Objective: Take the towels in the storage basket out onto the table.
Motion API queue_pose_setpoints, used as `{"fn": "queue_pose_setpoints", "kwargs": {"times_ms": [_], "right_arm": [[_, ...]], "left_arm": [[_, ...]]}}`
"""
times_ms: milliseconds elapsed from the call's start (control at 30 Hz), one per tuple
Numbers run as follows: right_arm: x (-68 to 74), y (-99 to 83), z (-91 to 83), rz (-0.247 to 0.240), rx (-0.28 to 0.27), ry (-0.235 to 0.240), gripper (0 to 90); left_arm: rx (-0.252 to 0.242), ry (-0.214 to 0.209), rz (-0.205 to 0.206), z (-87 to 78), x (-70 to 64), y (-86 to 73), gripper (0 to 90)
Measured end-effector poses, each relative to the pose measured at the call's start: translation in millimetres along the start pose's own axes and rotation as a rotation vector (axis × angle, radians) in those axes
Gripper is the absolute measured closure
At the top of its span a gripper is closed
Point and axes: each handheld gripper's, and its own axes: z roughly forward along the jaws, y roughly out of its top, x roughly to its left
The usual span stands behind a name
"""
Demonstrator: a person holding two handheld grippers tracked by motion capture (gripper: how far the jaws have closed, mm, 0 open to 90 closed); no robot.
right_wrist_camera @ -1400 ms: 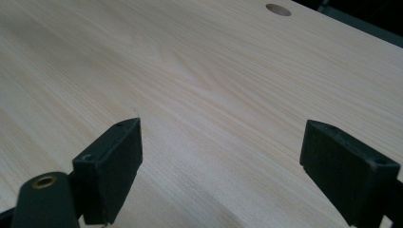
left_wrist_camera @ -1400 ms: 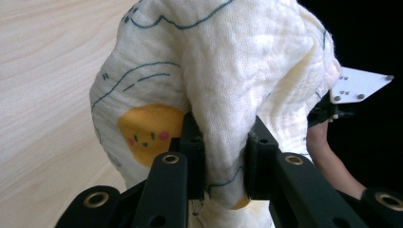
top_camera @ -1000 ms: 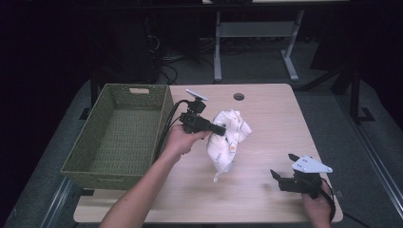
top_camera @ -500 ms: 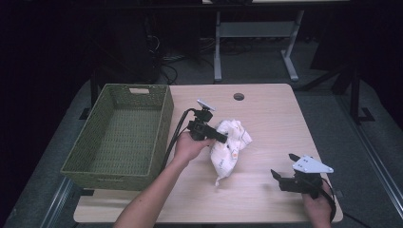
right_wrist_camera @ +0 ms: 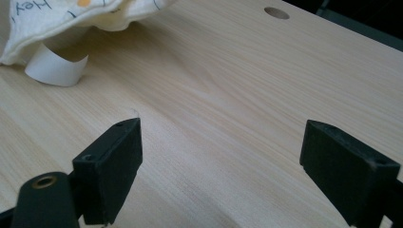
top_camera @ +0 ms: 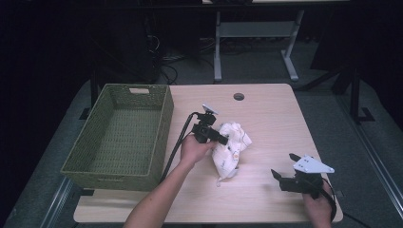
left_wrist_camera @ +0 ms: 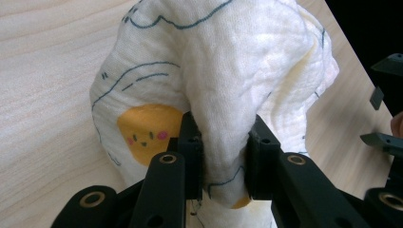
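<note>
The left claw (top_camera: 222, 139) is clamped on a fold of the white cloth (top_camera: 230, 148), which lies bunched at the middle of the tabletop (top_camera: 275, 118) in the high view. The right claw (top_camera: 277, 176), lower right, stands wide open over bare wood. A green basket (top_camera: 119, 135) sits at left.

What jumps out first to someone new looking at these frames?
The white printed cloth bunched mid-table, with the left gripper shut on a fold of it. Next, the big green woven basket standing at the table's left edge with nothing in it. The right gripper sits open near the front right corner of the wooden table, holding nothing.
</note>
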Motion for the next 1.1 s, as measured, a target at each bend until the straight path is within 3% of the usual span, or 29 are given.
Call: {"fn": "queue_pose_setpoints", "kwargs": {"times_ms": [133, 333, 667, 833, 1100], "right_arm": [[-0.2, -0.1, -0.2, 0.0, 0.001, 0.001, 13.7], [0.1, -0.1, -0.2, -0.001, 0.001, 0.002, 13.7], [0.3, 0.1, 0.4, -0.007, 0.001, 0.004, 13.7], [-1.2, -1.0, -1.5, 0.001, -0.002, 0.0, 13.7], [-2.0, -1.8, 0.0, -0.006, 0.001, 0.002, 13.7]], "left_arm": [[0.0, 0.048, -0.006, 6.2, 2.9, -2.6, 69.8], [0.001, 0.063, -0.012, 12.5, 4.8, -6.6, 68.1], [0.002, 0.05, -0.009, 15.1, 3.1, -12.4, 60.7], [-0.022, 0.039, -0.007, 9.6, 1.3, -11.7, 57.7], [-0.053, 0.031, 0.045, 0.8, -5.0, -14.4, 50.1]]}}
